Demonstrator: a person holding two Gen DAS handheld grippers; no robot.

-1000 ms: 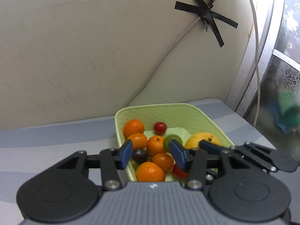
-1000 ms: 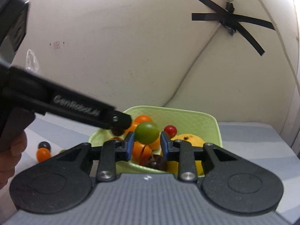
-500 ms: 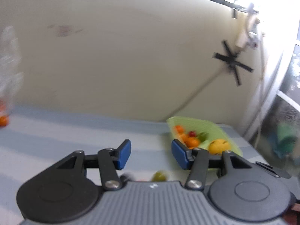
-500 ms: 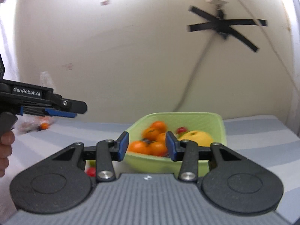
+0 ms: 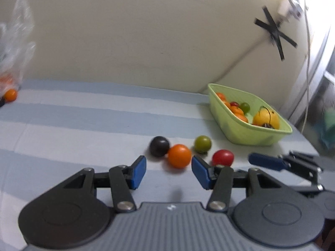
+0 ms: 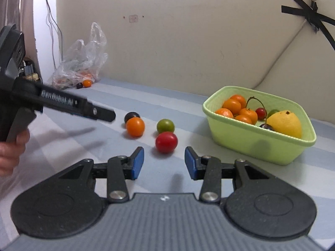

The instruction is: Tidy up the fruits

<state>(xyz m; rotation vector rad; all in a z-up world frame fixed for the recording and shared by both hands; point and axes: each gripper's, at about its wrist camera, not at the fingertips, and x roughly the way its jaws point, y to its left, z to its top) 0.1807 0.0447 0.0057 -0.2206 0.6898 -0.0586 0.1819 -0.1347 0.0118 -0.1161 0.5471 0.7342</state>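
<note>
1. At the far left, a plastic bag [image 6: 81,62] lies against the wall with a few small fruits at its mouth, well apart from both grippers.
2. The left gripper [image 5: 168,172] stands part open with nothing between its pads. The orange fruit [image 5: 179,156] sits just ahead of the gap, a little right of centre, touching the dark fruit [image 5: 159,146] on its left.
3. The green fruit [image 5: 202,144] lies just behind and to the right of the orange one. The red fruit [image 6: 166,142] is nearest the right gripper [image 6: 164,163], almost straight ahead of its gap.
4. The right gripper's jaws have been opening over the last second and are steady now. They stand part open and hold nothing.
5. All four loose fruits are round, so no long axis constrains the approach. I judge each hand's nearest target to be orange for the left and red for the right.
6. The green basket [image 6: 247,144] stands at the right on the striped cloth [image 6: 146,98], already holding oranges, cherries and a yellow fruit. It is closer to the right hand.
</note>
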